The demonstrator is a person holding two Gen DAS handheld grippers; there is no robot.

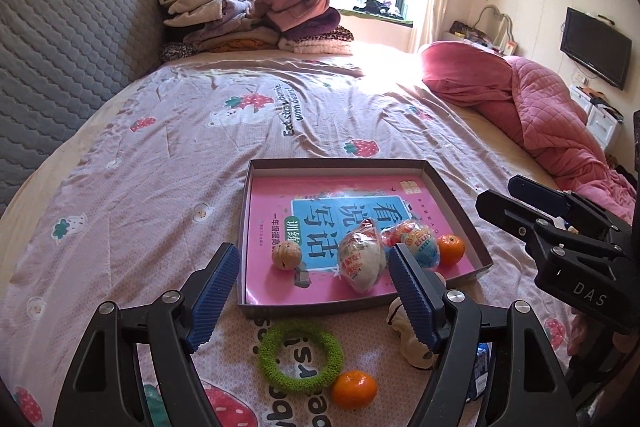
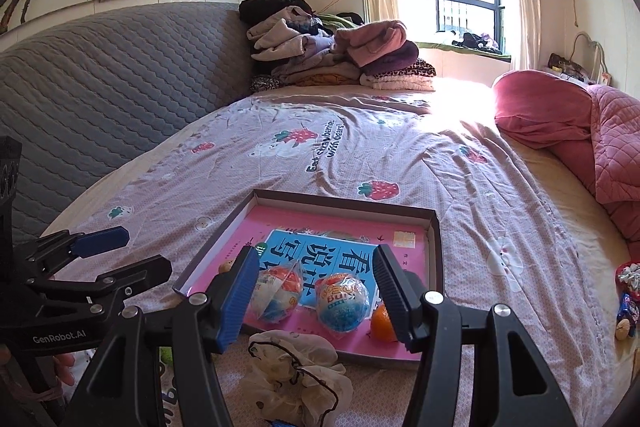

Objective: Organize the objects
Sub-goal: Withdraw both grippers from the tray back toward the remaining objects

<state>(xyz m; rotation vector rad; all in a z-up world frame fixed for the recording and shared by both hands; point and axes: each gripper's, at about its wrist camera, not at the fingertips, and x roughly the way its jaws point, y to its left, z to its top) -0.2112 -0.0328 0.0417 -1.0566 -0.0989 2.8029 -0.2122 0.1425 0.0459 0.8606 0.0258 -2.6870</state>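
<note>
A shallow grey tray (image 1: 340,163) (image 2: 348,202) lies on the bed with a pink book as its floor. On the book rest a walnut (image 1: 286,255), two wrapped toy eggs (image 1: 362,261) (image 2: 342,303) and an orange (image 1: 451,249). In front of the tray lie a green ring (image 1: 300,357), a second orange (image 1: 354,389) and a cream scrunchie (image 2: 296,375). My left gripper (image 1: 314,291) hovers open over the tray's near edge, holding nothing. My right gripper (image 2: 316,299) is open above the eggs, with nothing gripped.
The bed carries a strawberry-print sheet (image 1: 180,155). A grey quilted headboard (image 1: 68,59) runs along the left, folded clothes (image 1: 248,15) are stacked at the far end, and a pink quilt (image 1: 540,107) is bunched on the right. Small items (image 2: 628,307) lie by the right edge.
</note>
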